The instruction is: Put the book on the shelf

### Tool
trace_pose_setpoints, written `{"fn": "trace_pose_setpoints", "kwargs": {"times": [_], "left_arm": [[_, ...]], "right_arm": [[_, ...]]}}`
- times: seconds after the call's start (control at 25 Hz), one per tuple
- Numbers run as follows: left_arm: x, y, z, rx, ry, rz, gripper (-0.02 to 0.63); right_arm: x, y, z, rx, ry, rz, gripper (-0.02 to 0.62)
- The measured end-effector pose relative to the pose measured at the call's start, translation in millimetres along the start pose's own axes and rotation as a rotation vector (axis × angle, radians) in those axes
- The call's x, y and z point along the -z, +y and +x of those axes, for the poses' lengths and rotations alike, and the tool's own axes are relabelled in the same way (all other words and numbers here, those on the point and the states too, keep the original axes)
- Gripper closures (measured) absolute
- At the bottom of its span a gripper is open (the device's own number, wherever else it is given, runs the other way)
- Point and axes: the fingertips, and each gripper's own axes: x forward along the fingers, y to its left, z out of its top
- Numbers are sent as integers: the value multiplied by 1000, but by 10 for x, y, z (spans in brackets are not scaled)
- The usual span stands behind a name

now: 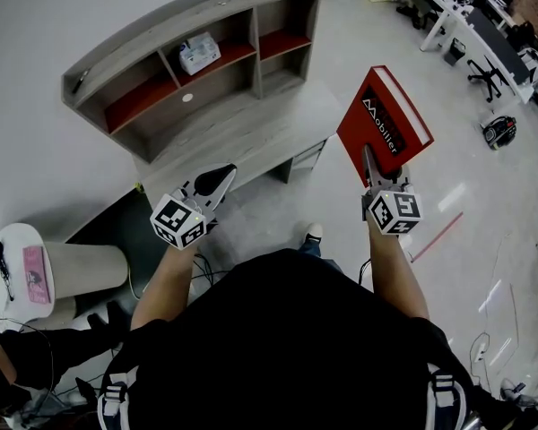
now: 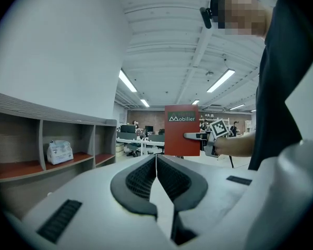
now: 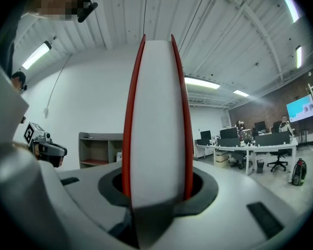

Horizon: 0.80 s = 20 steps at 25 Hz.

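Head view: book (image 1: 384, 124), red cover with white print, is in the air off the right end of the shelf (image 1: 206, 88), clear of it. Only this view shows the shelf from above: open compartments with red boards, and a white packet (image 1: 198, 54) in an upper middle one.

Right gripper view: shows only the book's white page edge between its two red covers. It stands upright, with the jaws clamped on its lower end.

Left gripper view: shows the book's front cover side-on, with the right gripper (image 1: 369, 164) pinching its edge. The jaws of the left gripper (image 1: 217, 183) meet, with nothing between them.

Pose: both forearms are stretched forward. The left gripper points at the shelf's lower front. The right is held out past the shelf's right end, with the book rising from it.
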Motion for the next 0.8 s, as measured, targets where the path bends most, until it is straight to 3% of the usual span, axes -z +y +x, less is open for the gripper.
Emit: {"fn": "trace_pose_setpoints", "kwargs": {"times": [0.8], "left_arm": [[-5, 287, 682, -49, 60, -15, 581]], "right_arm": [[55, -600, 672, -59, 31, 25, 426]]}}
